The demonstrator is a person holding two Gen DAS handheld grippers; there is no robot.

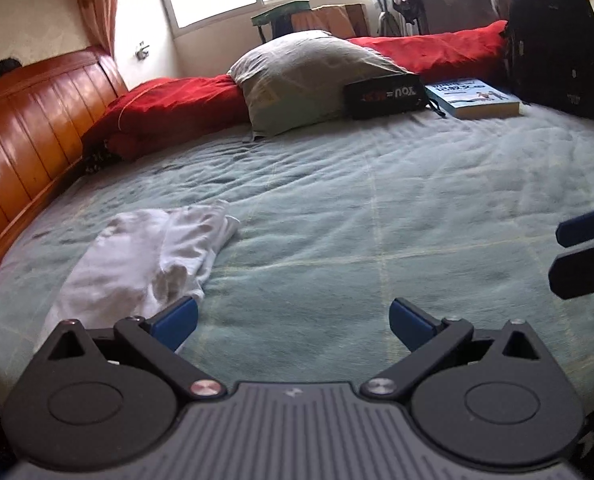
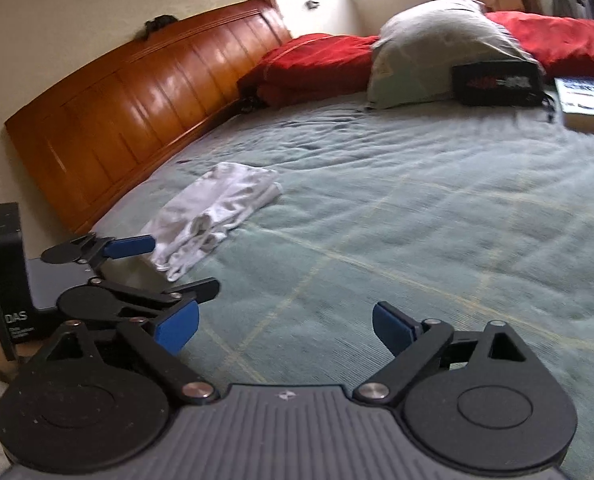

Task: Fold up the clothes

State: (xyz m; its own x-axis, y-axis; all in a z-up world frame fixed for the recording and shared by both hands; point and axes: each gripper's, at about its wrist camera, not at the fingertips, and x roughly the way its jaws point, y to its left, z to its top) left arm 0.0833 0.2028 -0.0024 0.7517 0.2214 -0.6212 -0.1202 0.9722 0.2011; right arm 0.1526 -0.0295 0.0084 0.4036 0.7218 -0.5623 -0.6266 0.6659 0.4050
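Observation:
A white garment lies folded in a loose bundle on the green bedspread, near the wooden headboard side. It also shows in the right wrist view. My left gripper is open and empty, just in front of the garment's near edge, its left finger close to the cloth. In the right wrist view the left gripper shows at the left, beside the garment. My right gripper is open and empty over bare bedspread. Its fingertips show at the right edge of the left wrist view.
A wooden headboard runs along the left. A red blanket, a grey pillow, a black pouch, a book and a black backpack line the far side under the window.

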